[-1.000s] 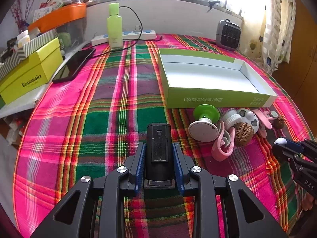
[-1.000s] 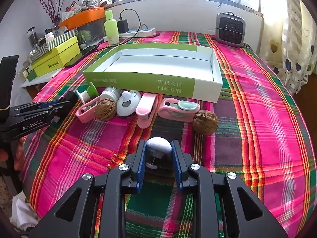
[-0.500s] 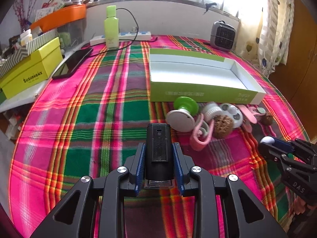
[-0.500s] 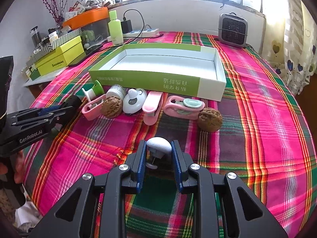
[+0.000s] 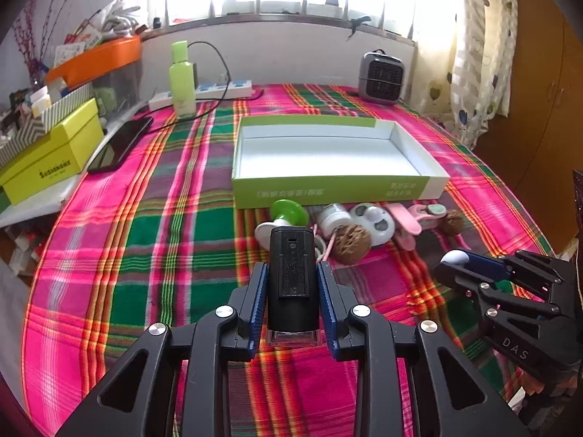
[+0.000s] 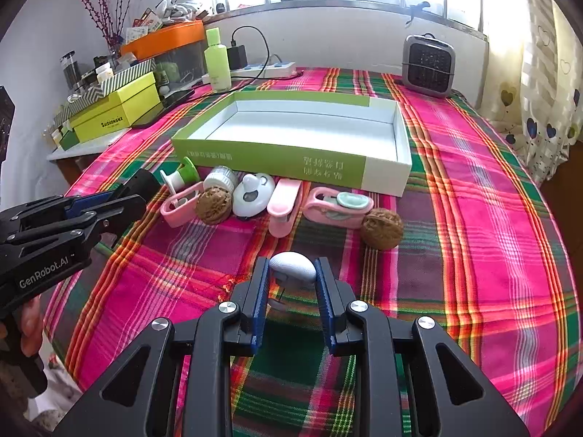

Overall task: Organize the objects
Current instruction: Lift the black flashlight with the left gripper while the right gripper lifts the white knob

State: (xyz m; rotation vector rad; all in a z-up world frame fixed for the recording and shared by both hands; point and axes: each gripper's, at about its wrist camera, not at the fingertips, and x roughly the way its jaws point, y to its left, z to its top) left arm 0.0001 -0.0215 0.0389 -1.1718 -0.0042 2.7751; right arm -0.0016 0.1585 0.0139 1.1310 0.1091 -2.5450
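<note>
My left gripper (image 5: pixel 291 284), lower centre of the left wrist view, has its blue pads clamped on the flanks of a black block (image 5: pixel 291 276), which stands upright between them. A clear base shows under the block; what the block is I cannot tell. My right gripper (image 6: pixel 291 280), lower centre of the right wrist view, has its jaws narrowly parted and pressed on a white rounded object (image 6: pixel 293 266); its underside is hidden behind the pads.

The green-and-white box (image 6: pixel 386 171) lies open on the plaid cloth (image 6: pixel 492 236), in the middle of both views. Just in front of its near wall runs a row of small things: a green-and-white knob (image 6: pixel 182 178), a pink clip (image 6: pixel 180 207), a walnut (image 6: pixel 214 204), a white round gadget (image 6: pixel 253 193), a second pink clip (image 6: pixel 284 207), a pink-and-mint clip (image 6: pixel 339 205) and a second walnut (image 6: pixel 382 228).

In the left wrist view the block covers part of the knob and the first pink clip. Printing on the box wall is too small to read. At the left edge of the right wrist view, fingers (image 6: pixel 29 320) are cut off by the frame.
</note>
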